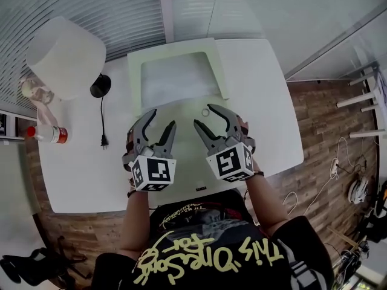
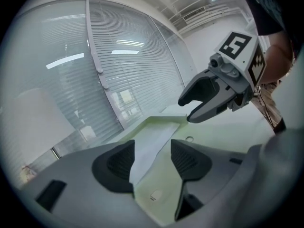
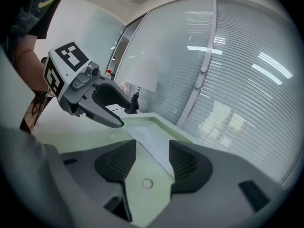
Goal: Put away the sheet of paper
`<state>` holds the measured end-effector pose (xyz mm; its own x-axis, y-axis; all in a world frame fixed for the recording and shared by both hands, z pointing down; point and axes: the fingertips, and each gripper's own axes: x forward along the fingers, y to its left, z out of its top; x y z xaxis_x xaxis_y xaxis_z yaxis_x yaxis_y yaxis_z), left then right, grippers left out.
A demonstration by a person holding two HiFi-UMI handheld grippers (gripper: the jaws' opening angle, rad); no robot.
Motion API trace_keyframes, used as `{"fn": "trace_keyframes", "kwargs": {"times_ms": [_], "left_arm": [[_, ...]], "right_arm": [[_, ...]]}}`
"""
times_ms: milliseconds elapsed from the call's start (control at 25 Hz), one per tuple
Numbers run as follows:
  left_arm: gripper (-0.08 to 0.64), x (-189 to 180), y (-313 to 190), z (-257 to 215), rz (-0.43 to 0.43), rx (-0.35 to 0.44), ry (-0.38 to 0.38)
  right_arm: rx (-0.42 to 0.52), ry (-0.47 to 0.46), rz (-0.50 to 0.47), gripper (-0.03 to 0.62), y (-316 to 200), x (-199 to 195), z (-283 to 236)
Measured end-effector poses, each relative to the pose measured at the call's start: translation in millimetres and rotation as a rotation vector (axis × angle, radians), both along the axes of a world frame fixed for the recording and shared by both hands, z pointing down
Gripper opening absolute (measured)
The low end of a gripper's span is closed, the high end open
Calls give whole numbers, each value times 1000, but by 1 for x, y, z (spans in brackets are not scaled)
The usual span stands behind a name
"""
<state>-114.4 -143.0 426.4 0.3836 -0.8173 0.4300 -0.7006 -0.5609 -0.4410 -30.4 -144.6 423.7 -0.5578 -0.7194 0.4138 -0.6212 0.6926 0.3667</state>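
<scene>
A white sheet of paper (image 1: 178,77) lies on a pale green folder (image 1: 172,48) spread on the white table (image 1: 272,119). The folder's near part carries a small round snap (image 1: 205,112). Both grippers hover over that near part, side by side. My left gripper (image 1: 162,122) is open and holds nothing. So is my right gripper (image 1: 207,116). In the left gripper view the paper (image 2: 152,144) and folder (image 2: 161,186) show between the spread jaws of the left gripper (image 2: 151,160), with the right gripper (image 2: 209,99) beyond. The right gripper view shows the paper (image 3: 149,137), the folder (image 3: 142,198) and the left gripper (image 3: 104,109).
A lamp with a white shade (image 1: 66,56) and black base (image 1: 100,86) stands at the table's far left; its cord ends in a plug (image 1: 104,140). A bottle with a red label (image 1: 48,133) lies at the left edge. Wooden floor with cables (image 1: 338,162) lies to the right.
</scene>
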Motion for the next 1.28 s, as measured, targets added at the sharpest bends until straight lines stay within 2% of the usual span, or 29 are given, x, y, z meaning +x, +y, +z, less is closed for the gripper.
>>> {"fn": "trace_keyframes", "kwargs": {"times_ms": [360, 640, 800, 880, 960, 1120, 1280], "left_arm": [[235, -2, 10, -14, -5, 14, 85], [220, -3, 13, -25, -10, 43, 107], [211, 1, 16, -32, -6, 58, 117], [209, 0, 16, -36, -9, 66, 121], [203, -2, 16, -40, -13, 76, 124], [180, -4, 16, -48, -16, 96, 130], [154, -5, 15, -58, -24, 122, 146]], "right_arm": [[4, -81, 2, 219, 5, -4, -18], [8, -125, 2, 215, 10, -4, -27], [34, -120, -15, 202, 13, -1, -36], [24, -153, -2, 201, 13, -1, -39], [21, -177, 4, 192, 14, -1, -41], [64, -145, -32, 157, 13, -1, -53], [82, -175, -34, 130, 11, -1, -64]]}}
